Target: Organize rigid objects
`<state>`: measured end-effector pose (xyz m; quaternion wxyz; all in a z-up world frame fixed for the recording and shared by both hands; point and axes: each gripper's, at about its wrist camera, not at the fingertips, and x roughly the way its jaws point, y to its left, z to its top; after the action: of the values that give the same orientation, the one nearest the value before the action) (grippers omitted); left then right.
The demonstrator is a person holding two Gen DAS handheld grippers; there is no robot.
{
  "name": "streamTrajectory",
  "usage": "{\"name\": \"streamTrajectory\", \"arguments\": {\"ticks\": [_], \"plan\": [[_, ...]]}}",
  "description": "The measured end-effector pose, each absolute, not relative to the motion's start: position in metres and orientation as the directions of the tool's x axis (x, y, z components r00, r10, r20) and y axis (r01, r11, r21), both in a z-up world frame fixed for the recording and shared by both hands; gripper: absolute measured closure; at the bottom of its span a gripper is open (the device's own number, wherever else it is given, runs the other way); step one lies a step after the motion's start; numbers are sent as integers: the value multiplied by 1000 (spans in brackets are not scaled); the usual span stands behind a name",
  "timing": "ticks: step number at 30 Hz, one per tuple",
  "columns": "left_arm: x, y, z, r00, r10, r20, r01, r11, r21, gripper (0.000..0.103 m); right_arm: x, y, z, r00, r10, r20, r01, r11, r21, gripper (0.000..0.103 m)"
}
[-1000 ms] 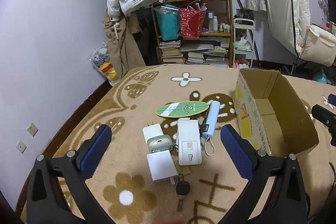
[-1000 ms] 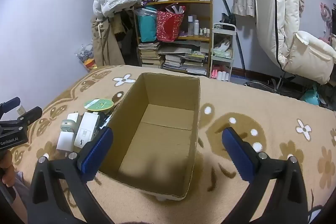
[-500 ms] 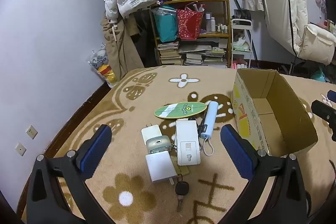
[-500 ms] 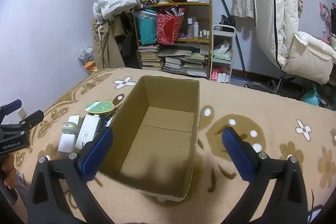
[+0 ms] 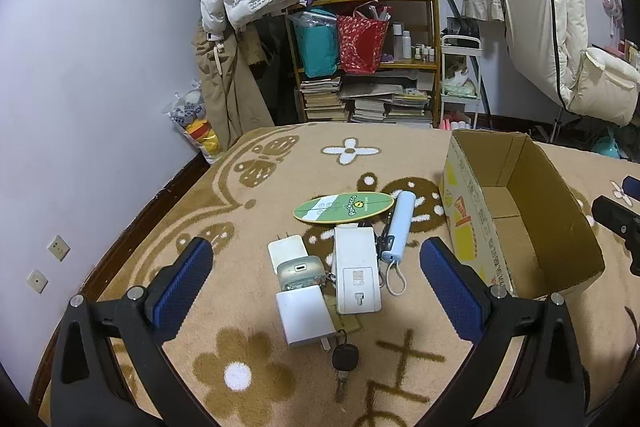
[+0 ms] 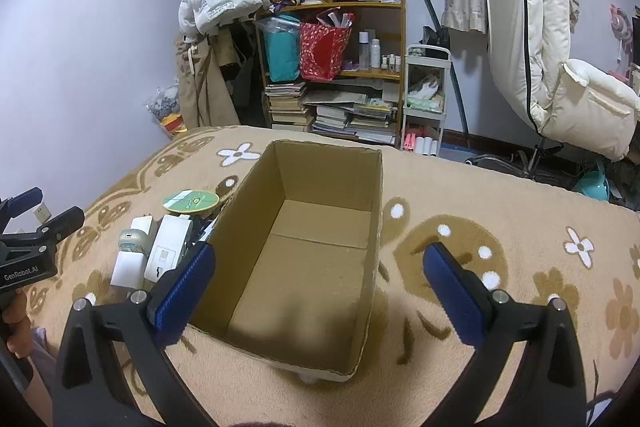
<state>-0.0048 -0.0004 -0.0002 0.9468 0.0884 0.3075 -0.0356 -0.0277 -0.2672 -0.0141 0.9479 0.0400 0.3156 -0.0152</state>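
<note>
Lying clustered on a tan flower-patterned carpet (image 5: 168, 219) are the small rigid items: a green oval card (image 5: 343, 207) at the far end, a pale blue cylindrical power bank (image 5: 398, 226) with a white loop cord just right of it, a white rectangular socket adapter (image 5: 356, 274) in the middle, a grey-green earbud case (image 5: 301, 271) sitting between a small white plug (image 5: 287, 247) and a larger white charger block (image 5: 305, 315), and a black key (image 5: 344, 359) nearest the camera. The left gripper (image 5: 316, 287) is hovering above this cluster with its blue-padded jaws spread wide and holding nothing. An open brown cardboard box (image 6: 378, 187) is standing just right of the cluster, its interior bare. The right gripper (image 6: 318, 287) is hanging over the near end of the box, its jaws likewise spread wide around nothing. A cluttered wooden bookshelf (image 6: 394, 27) is standing against the far wall.
</note>
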Motion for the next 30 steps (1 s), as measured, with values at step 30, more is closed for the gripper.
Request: {"name": "streamTrajectory", "arguments": {"ticks": [30], "plan": [[-5,-11,-5,800,-15,-600,148,974,172,1,-27,-262,-23,789,-6,-614,55,997,61,0]]}}
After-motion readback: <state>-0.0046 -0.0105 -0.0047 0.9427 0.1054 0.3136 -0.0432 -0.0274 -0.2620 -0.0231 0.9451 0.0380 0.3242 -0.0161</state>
